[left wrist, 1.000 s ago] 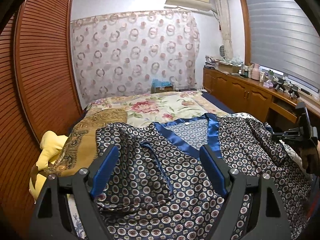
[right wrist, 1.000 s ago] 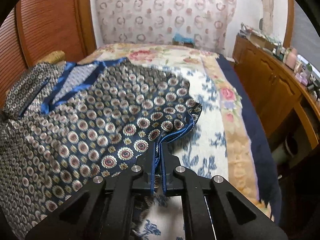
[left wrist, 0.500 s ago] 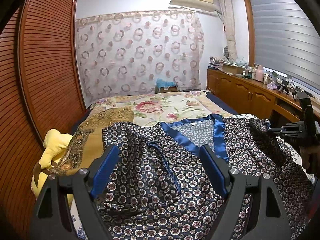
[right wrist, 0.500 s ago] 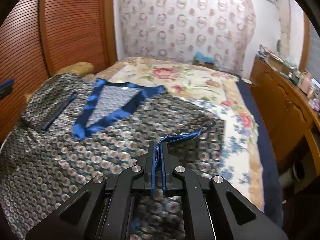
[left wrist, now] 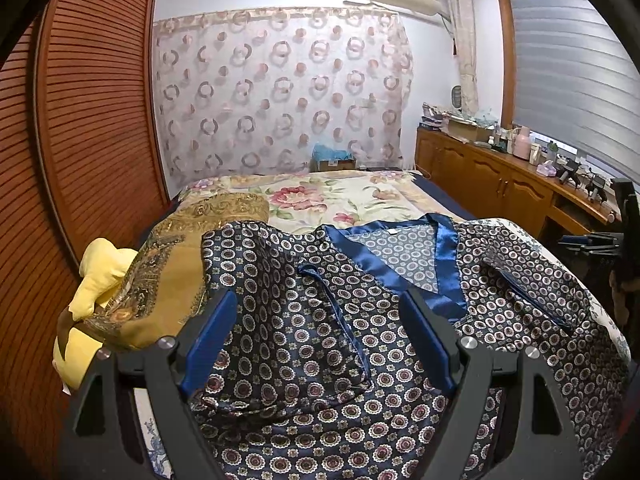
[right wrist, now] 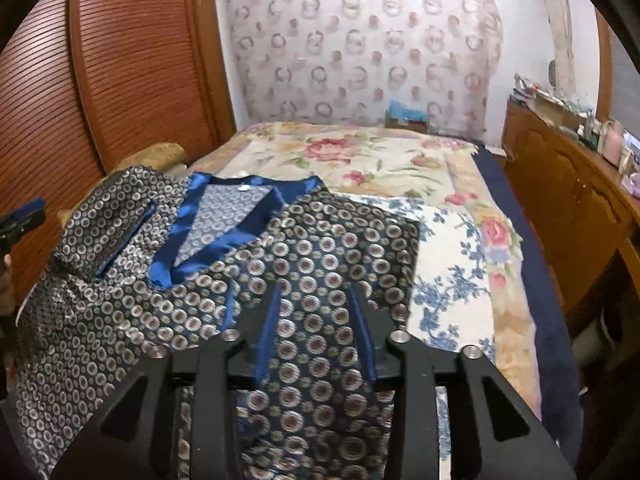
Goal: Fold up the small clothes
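Shirt [right wrist: 304, 264] sleeves folded in | both tools open above

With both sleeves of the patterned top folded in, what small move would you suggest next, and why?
Probably lower the open left gripper and right gripper to the near hem of the patterned top. Both sleeves lie folded inward, neither gripper holds cloth, and the body remains full length on the bed, so folding the hem toward the blue collar seems next.

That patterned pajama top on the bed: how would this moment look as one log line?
stage: sleeves folded in | pajama top flat on bed | left gripper open above it | right gripper open, empty
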The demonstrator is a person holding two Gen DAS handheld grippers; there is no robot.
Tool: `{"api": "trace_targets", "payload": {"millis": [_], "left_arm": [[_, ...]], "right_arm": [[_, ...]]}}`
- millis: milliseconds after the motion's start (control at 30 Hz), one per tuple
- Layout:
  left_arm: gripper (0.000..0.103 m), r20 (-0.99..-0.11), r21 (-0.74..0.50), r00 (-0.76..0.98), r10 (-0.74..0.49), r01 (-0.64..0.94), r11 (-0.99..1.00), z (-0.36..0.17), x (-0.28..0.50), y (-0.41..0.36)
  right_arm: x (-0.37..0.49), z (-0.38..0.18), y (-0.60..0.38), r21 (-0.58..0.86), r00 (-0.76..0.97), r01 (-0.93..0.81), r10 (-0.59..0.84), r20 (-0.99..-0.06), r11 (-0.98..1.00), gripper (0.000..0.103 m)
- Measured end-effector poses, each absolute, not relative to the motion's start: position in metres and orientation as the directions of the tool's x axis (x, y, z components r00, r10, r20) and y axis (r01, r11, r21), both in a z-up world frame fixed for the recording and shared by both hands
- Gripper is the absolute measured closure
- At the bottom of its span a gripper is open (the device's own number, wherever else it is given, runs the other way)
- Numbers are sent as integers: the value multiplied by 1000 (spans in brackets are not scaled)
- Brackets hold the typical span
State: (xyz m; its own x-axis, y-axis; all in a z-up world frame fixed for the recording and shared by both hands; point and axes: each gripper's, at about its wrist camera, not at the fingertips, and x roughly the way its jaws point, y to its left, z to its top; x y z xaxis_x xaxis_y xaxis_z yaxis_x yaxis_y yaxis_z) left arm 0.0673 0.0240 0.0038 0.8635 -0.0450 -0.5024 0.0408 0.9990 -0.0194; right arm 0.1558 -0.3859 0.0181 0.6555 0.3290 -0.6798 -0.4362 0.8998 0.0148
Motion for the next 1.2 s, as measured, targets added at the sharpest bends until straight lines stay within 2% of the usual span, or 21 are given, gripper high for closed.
{"api": "trace_targets", "payload": {"millis": [267,433,500,567,633,700,1067,1133,1200], "left_arm": [[19,-531,13,847,-35,49,999,-2,93,48],[25,-572,0,820,-24,29,1000,-3,121,78],[30,-587,-16,809,-30,26,1000,-3,131,88],[32,-600,-29,799,-36,23,999,-4,140,97],[39,-615,-36,787,-38,20,999,-6,150,105],[42,-630,-42,776,-41,18,999,-7,160,111],[43,-698,-54,715,-36,-3,999,-27,198,129],[43,-706,-53,707,-36,-3,999,-31,201,131],[43,-711,-57,703,-39,-2,998,-32,202,132]], "right_arm": [[204,-23,-391,-28,585,-390,224,-779,920,59],[238,-34,-401,4,543,-374,223,-809,927,59],[249,-39,-404,13,525,-374,224,-821,927,59],[257,-43,-405,9,515,-375,217,-829,927,59],[260,-42,-406,19,514,-382,230,-826,924,58],[265,-42,-409,40,507,-382,246,-826,923,58],[285,-42,-398,58,493,-413,277,-825,909,58],[286,-41,-394,54,493,-422,279,-824,905,63],[286,-42,-393,52,492,-435,286,-822,899,78]]}}
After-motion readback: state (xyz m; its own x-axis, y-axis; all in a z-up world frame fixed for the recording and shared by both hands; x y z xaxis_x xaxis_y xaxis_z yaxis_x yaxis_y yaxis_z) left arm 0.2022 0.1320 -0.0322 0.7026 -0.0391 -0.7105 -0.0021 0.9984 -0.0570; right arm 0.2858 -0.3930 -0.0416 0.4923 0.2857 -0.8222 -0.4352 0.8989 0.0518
